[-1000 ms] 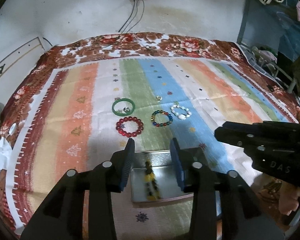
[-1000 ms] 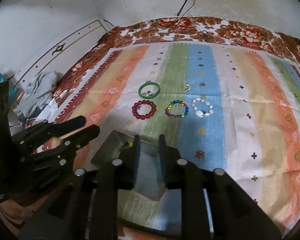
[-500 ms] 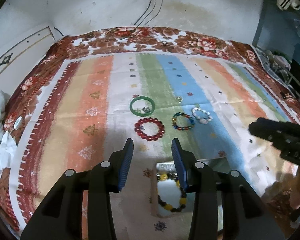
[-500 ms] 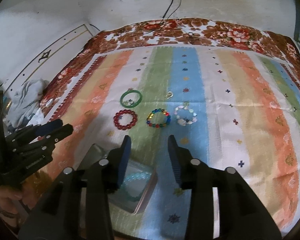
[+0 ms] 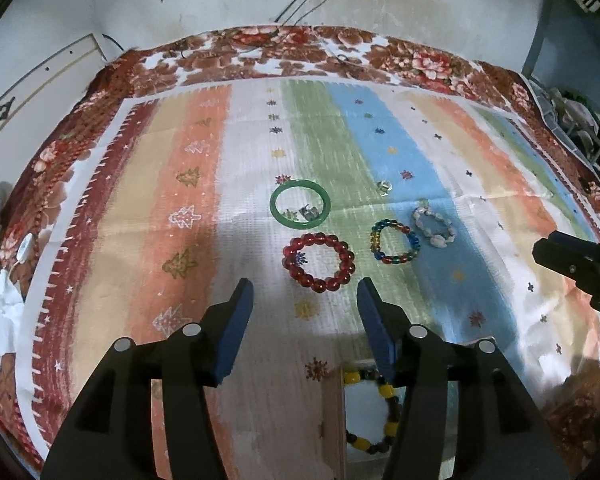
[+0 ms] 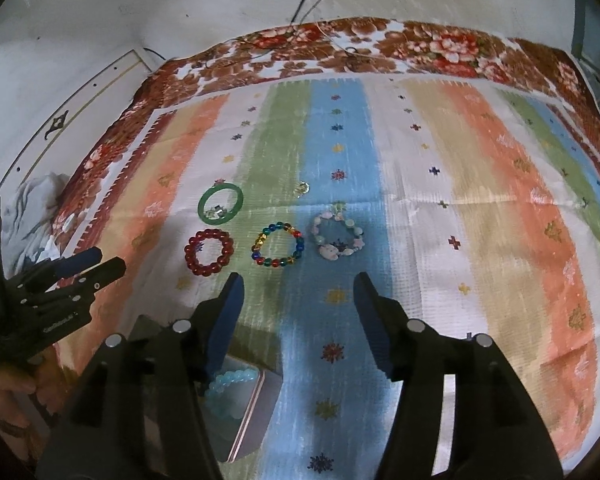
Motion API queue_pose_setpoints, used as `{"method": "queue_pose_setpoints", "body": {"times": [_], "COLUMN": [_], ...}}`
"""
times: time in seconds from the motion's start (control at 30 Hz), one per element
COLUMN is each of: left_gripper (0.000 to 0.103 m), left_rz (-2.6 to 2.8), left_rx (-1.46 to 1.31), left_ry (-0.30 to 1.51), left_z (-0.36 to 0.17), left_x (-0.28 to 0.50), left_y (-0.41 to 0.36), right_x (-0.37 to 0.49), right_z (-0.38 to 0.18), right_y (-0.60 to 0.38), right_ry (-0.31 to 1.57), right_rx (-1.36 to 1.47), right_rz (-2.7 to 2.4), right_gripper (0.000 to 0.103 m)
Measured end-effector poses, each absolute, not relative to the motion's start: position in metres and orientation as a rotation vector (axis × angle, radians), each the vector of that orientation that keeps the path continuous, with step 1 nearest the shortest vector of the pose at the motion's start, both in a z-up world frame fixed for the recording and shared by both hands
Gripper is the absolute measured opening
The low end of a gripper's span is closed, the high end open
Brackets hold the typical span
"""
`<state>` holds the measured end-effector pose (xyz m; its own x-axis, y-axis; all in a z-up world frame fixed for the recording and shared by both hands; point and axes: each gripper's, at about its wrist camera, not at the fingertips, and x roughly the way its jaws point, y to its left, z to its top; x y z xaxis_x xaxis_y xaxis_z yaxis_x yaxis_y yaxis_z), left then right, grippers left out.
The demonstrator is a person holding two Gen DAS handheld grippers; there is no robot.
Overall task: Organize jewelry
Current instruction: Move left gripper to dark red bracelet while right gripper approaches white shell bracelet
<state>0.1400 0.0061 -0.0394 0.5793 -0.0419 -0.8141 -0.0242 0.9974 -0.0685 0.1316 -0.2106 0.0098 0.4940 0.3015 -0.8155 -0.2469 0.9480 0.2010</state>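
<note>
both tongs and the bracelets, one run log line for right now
left tongs: open, empty, just opening | right tongs: open, empty, just opening | red bracelet: on cloth | yellow bracelet: in tin

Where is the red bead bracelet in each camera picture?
Left wrist view: the red bead bracelet lies near the middle, just ahead of the open left claw.
Right wrist view: it sits left of middle, ahead and left of the open right claw.
Shared landmark: the green bangle lies just beyond it in both.
</note>
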Motion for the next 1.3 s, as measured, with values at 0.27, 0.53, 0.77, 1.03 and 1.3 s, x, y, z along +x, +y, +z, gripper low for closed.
{"method": "queue_pose_setpoints", "body": {"times": [0.27, 0.53, 0.77, 1.03, 1.3], "left_gripper": [0.058, 0.061, 0.061, 0.061, 0.061], "left_rz": [-0.061, -0.059, -0.069, -0.032, -0.036], "left_rx": [-0.212, -0.224, -0.231, -0.209, -0.189], "left_ry": [1.06, 1.114, 1.172, 1.231, 1.259], "left_z": [-0.063, -0.08, -0.097, -0.119, -0.133], "left_x": [0.168, 0.192, 0.215, 0.227, 0.236], "left_y": [0.019, 0.026, 0.024, 0.032, 0.032], "right_x": [0.158, 0.185, 0.209, 0.234, 0.252], "right_z": [-0.007, -0.023, -0.045, -0.071, -0.092], "right_y": [-0.216, -0.218, -0.222, -0.223, -0.225], "right_ry": [1.067, 1.11, 1.161, 1.225, 1.268], "right_rx": [0.114, 0.129, 0.131, 0.142, 0.148], "right_rz": [0.312, 0.287, 0.263, 0.246, 0.223], "right_gripper": [0.059, 0.06, 0.06, 0.06, 0.06]}}
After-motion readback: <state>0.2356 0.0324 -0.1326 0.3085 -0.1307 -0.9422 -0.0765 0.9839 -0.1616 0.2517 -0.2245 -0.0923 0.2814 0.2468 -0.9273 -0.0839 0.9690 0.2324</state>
